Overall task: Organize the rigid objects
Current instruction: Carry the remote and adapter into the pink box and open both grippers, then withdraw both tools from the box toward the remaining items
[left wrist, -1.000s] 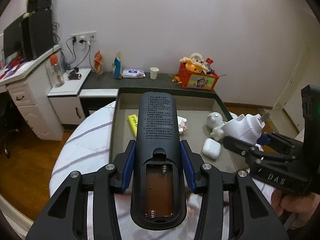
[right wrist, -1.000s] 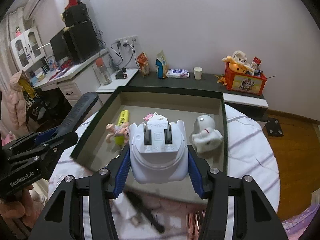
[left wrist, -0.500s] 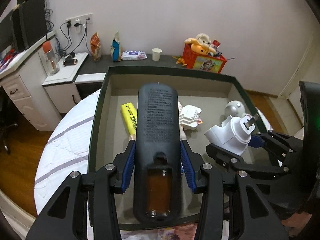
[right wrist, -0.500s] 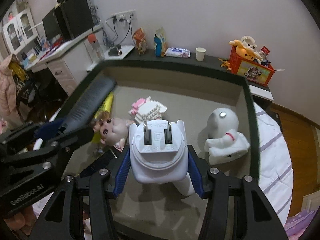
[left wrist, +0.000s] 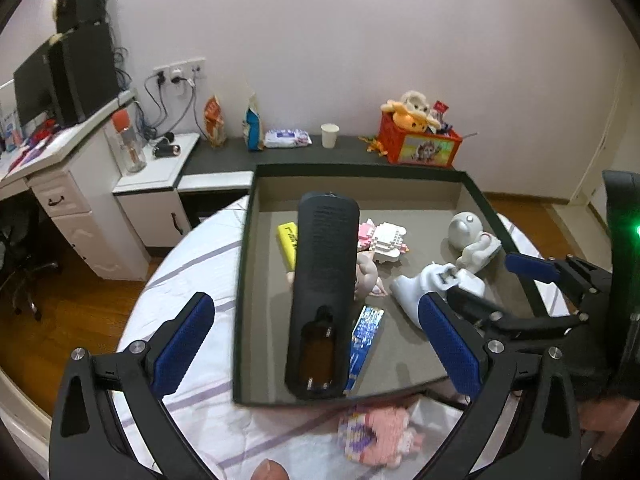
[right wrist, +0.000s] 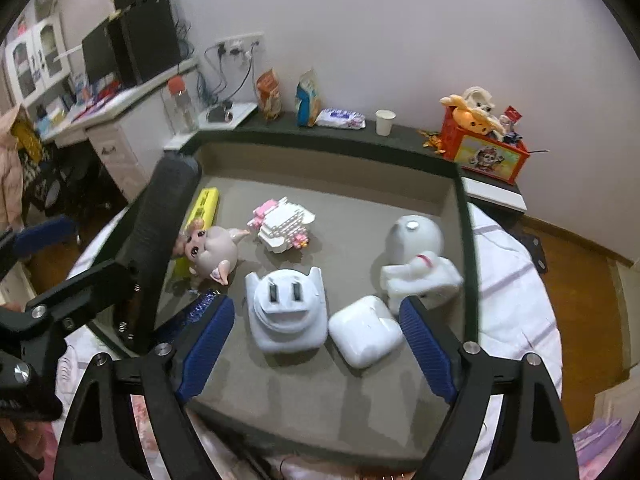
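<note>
Our left gripper (left wrist: 316, 344) fills the bottom of the left wrist view, its blue-padded fingers (left wrist: 182, 344) spread wide with nothing clamped between them. Our right gripper (right wrist: 316, 344) sits along the lower edge of the right wrist view, also spread wide. Each gripper shows at the other's frame edge.

A long black plastic remote control (left wrist: 323, 288) lies back-up in the dark-rimmed grey tray (left wrist: 404, 190), its battery bay uncovered and empty, its near end at the front wall. Right of it, a white plastic plug adapter (right wrist: 285, 312) rests on the tray floor with its two prongs pointing up. A glossy white earbud case (right wrist: 366, 330) sits just beside the adapter, in front of a white astronaut figurine (right wrist: 416, 258).
</note>
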